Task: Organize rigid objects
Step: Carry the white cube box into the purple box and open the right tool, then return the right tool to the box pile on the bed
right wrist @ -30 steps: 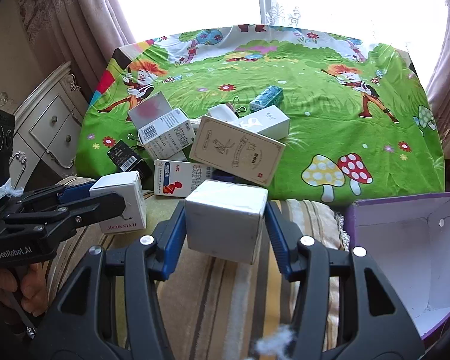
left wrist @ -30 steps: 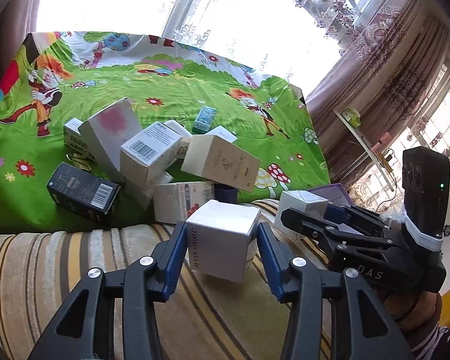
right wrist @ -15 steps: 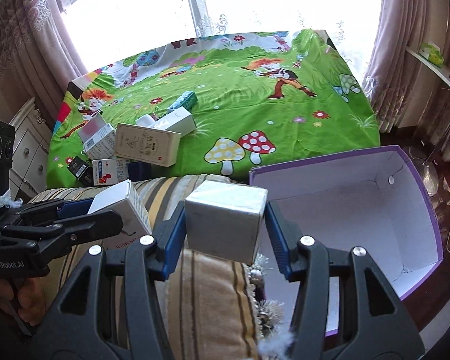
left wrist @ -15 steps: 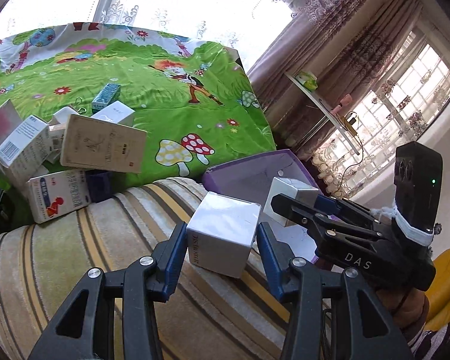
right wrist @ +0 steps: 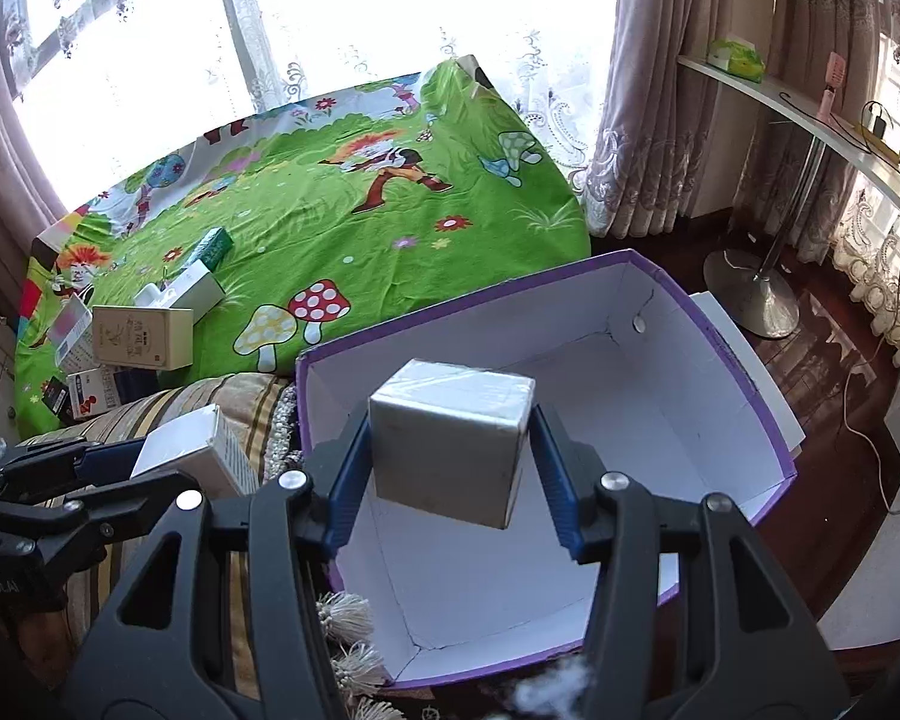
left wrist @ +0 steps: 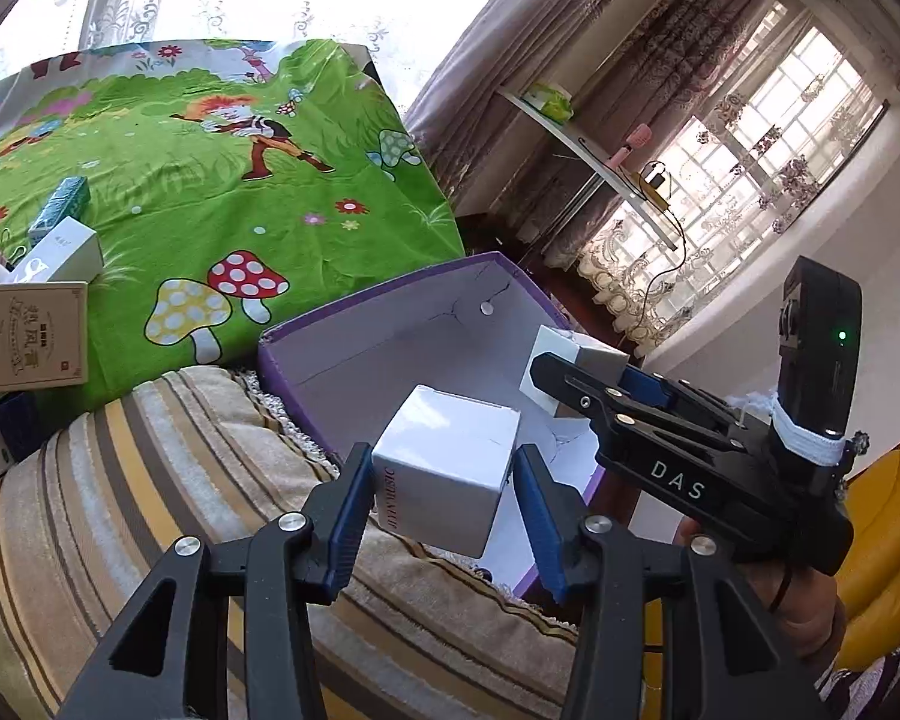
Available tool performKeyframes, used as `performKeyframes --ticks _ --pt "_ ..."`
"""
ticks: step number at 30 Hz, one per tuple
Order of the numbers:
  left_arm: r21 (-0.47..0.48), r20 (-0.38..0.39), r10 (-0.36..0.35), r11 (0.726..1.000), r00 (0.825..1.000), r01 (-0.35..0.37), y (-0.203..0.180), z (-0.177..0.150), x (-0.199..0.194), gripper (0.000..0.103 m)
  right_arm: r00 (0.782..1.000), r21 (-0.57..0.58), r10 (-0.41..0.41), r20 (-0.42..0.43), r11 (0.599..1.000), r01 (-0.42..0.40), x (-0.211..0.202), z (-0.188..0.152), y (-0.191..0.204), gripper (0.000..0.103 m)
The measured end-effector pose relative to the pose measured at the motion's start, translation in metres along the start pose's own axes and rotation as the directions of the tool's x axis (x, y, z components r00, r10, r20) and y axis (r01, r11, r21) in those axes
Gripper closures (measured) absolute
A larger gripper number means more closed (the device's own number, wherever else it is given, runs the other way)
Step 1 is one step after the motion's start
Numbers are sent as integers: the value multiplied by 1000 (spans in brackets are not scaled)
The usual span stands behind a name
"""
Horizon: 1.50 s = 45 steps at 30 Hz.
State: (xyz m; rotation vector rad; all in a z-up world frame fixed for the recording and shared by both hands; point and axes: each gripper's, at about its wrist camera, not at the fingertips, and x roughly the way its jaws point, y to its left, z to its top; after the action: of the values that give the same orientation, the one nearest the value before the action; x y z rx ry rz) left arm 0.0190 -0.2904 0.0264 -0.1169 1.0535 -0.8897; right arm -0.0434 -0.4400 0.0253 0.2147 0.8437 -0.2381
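Observation:
My left gripper (left wrist: 441, 471) is shut on a white cube box (left wrist: 450, 432) with lettering on its side. It hangs over the near rim of the purple storage box (left wrist: 384, 306), above the striped cushion (left wrist: 150, 480). My right gripper (right wrist: 450, 429) is shut on a plain grey-white cube box (right wrist: 444, 468), held above the purple box's white inside (right wrist: 648, 420). In the right wrist view the left gripper (right wrist: 168, 468) and its white box (right wrist: 180, 450) sit lower left, outside the purple rim. The left wrist view shows the right gripper (left wrist: 570, 369) over the purple box.
Several more boxes (right wrist: 144, 336) lie in a pile on the green cartoon bedsheet (right wrist: 360, 240) to the left. A white shelf (right wrist: 810, 114), a lamp base (right wrist: 750, 294) and cables on the dark floor are to the right. Curtains and bright windows stand behind.
Both grippers swung right with their boxes, away from the pile on the bed. The purple box came into full view, and the right box is now over its inside.

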Motion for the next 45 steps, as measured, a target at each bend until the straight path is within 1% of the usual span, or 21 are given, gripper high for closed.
performKeyframes --ticks 5,6,7,8,9,10,11,13,15,16,18,19,23,26,28,30,31,34,39,42,45 --pt "61 -35 -23 998 999 26 -19 2 16 54 1000 35 -31 -5 999 31 -1 -2 -19 47" --pt "70 -44 -24 997 999 27 -21 1 18 52 999 42 -37 -6 998 38 0 -3 -21 46" --pt "78 -51 -24 997 998 28 -23 1 20 46 999 50 -42 -6 998 43 0 -3 -23 44" --pt "84 -53 -20 996 998 24 -24 1 20 41 999 58 -47 -3 997 47 0 -3 -25 36" --pt "88 -48 -13 996 999 17 -24 0 19 30 999 65 -53 4 997 53 0 -3 -26 26" --pt "88 -40 -9 996 999 13 -24 0 18 23 998 67 -59 14 996 58 -2 -3 -27 22" --pt "85 -31 -9 996 999 12 -24 0 15 21 998 67 -62 23 996 60 -3 -3 -27 17" --pt "76 -20 -4 997 1000 6 -21 0 12 21 998 72 -45 36 997 42 -5 -2 -26 16" --pt "73 -6 12 997 1000 -12 -19 -1 7 21 999 78 -27 47 997 24 -6 -1 -25 11" --pt "75 4 14 997 1000 -14 -19 -2 5 21 998 71 -29 58 997 24 -6 0 -24 11" --pt "95 21 16 995 1000 -18 -19 -4 -1 21 995 41 -59 86 998 55 -8 0 -18 10" --pt "108 28 17 994 999 -20 -19 -6 -5 21 994 24 -57 92 998 55 -9 0 -15 10" --pt "123 44 4 992 999 -9 -16 -14 -22 21 997 1 0 82 1000 0 -10 2 -5 10" --pt "117 71 25 993 997 -33 -8 -20 -37 21 997 -24 27 66 999 -26 -11 3 7 10" --pt "93 80 38 995 996 -45 2 -25 -48 21 996 -18 69 64 998 -68 -13 4 12 10" --pt "42 75 42 998 996 -45 18 -31 -58 21 992 -30 105 69 994 -103 -15 4 20 10" --pt "12 74 43 999 996 -44 27 -33 -64 21 991 -43 109 73 993 -106 -16 4 25 10" --pt "-56 108 86 995 990 -80 50 -43 -85 21 988 -75 142 61 988 -137 -16 4 39 10" --pt "-129 165 170 980 972 -150 81 -60 -122 21 978 -84 206 41 976 -202 -14 4 58 10" --pt "-181 176 227 964 958 -195 102 -70 -140 21 972 -82 234 12 969 -232 -9 3 68 10" --pt "-231 170 282 943 944 -240 124 -76 -154 21 970 -88 242 -11 966 -242 -4 2 78 10"
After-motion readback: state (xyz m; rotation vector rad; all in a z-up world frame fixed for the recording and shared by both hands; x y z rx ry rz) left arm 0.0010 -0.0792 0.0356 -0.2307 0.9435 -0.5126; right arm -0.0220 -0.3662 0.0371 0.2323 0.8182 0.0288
